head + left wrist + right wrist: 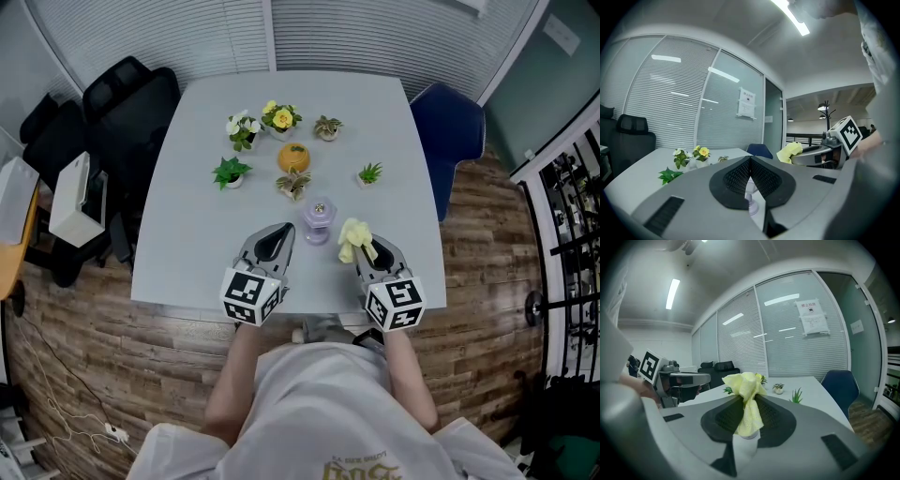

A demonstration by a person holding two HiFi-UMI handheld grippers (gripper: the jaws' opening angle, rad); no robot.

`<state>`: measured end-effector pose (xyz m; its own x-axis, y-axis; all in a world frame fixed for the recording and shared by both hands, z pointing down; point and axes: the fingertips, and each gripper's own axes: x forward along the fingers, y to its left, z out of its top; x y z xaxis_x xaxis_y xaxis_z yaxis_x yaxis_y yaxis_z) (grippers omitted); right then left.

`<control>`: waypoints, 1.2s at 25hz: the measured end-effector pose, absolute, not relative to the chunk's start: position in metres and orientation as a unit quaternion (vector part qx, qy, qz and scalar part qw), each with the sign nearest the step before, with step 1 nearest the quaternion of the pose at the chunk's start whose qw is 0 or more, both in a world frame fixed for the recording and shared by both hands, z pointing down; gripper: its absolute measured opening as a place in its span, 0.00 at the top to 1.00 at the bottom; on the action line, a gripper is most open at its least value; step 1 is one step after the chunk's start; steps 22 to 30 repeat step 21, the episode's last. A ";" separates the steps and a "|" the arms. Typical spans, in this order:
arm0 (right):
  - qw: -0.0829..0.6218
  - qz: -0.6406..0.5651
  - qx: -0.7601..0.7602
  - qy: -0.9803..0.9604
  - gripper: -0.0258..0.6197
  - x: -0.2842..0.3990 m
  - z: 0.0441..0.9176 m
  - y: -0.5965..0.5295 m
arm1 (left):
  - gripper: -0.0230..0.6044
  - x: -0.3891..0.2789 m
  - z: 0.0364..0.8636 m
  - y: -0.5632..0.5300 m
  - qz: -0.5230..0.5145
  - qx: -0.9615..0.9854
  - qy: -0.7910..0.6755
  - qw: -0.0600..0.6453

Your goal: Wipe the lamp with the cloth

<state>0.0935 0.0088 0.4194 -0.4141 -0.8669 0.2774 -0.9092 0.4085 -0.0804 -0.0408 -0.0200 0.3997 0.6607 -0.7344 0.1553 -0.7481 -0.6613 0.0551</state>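
A small lilac lamp (319, 221) stands on the pale grey table (197, 187), near its front edge. My left gripper (279, 234) sits just left of the lamp, shut and empty. In the left gripper view its pads (736, 178) meet, and the lamp (751, 197) shows low behind them. My right gripper (362, 251) is just right of the lamp, shut on a crumpled yellow cloth (354, 239). In the right gripper view the cloth (747, 394) sticks up from between the jaws and hangs over them. The two grippers point forward side by side.
Several small potted plants (242, 129) and an orange round ornament (293, 157) stand behind the lamp at mid-table. Black office chairs (127, 103) are at the table's left and a blue chair (448, 131) at its right. The table's front edge is just below the grippers.
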 end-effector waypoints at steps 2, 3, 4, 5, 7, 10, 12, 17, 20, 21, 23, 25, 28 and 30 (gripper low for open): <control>0.096 0.111 0.533 -0.833 0.84 0.094 0.419 0.009 | 0.96 -0.041 0.400 -0.020 0.061 0.909 -0.408 0.057; 0.096 0.111 0.533 -0.833 0.84 0.094 0.419 0.009 | 0.96 -0.042 0.400 -0.020 0.061 0.909 -0.409 0.057; 0.096 0.112 0.532 -0.834 0.84 0.094 0.419 0.009 | 0.96 -0.043 0.400 -0.020 0.061 0.908 -0.409 0.058; 0.096 0.113 0.532 -0.834 0.84 0.094 0.420 0.009 | 0.96 -0.044 0.400 -0.020 0.061 0.908 -0.411 0.058; 0.096 0.115 0.531 -0.834 0.84 0.094 0.421 0.009 | 0.96 -0.046 0.401 -0.021 0.061 0.907 -0.413 0.059; 0.096 0.117 0.531 -0.834 0.84 0.094 0.423 0.010 | 0.96 -0.047 0.404 -0.021 0.063 0.906 -0.414 0.059; 0.094 0.120 0.530 -0.834 0.84 0.095 0.423 0.010 | 0.96 -0.047 0.406 -0.021 0.065 0.906 -0.414 0.059; 0.093 0.121 0.528 -0.836 0.84 0.093 0.423 0.010 | 0.96 -0.047 0.407 -0.022 0.066 0.906 -0.414 0.061; 0.093 0.121 0.526 -0.837 0.84 0.092 0.423 0.009 | 0.96 -0.046 0.407 -0.023 0.066 0.906 -0.413 0.061; 0.093 0.121 0.525 -0.837 0.84 0.092 0.423 0.009 | 0.96 -0.045 0.407 -0.024 0.066 0.907 -0.413 0.060; 0.093 0.121 0.525 -0.837 0.84 0.092 0.423 0.009 | 0.96 -0.045 0.407 -0.024 0.066 0.907 -0.413 0.060; 0.093 0.121 0.525 -0.837 0.84 0.092 0.423 0.009 | 0.96 -0.045 0.407 -0.024 0.066 0.907 -0.413 0.060; 0.093 0.121 0.525 -0.837 0.84 0.092 0.423 0.009 | 0.96 -0.045 0.407 -0.024 0.066 0.907 -0.413 0.060; 0.093 0.121 0.525 -0.837 0.84 0.092 0.423 0.009 | 0.96 -0.045 0.407 -0.024 0.066 0.907 -0.413 0.060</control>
